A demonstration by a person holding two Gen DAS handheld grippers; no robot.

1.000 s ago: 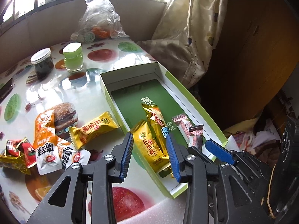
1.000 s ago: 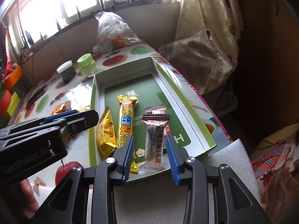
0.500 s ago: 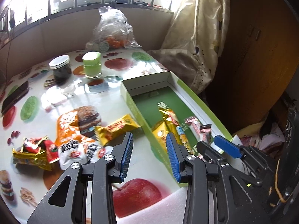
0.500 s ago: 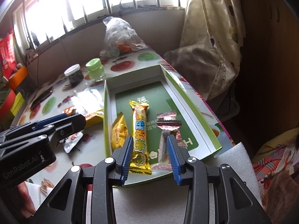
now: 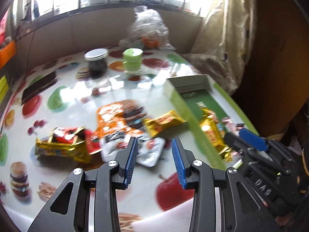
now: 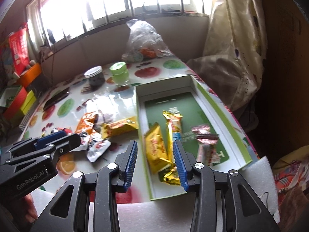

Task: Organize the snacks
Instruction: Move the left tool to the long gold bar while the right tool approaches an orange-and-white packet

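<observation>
The left gripper (image 5: 153, 161), fingers apart and holding nothing, is being swung away from the green box (image 5: 178, 101) toward the loose snacks (image 5: 115, 133) being left on the worktop (image 5: 135, 189) just beside it (the left view is blurred by motion). Three packets (image 6: 170, 139) are being kept inside the box. The right gripper (image 6: 154, 163), fingers likewise apart, is being held over the box's near end. Another pickup is probably being lined up.
</observation>
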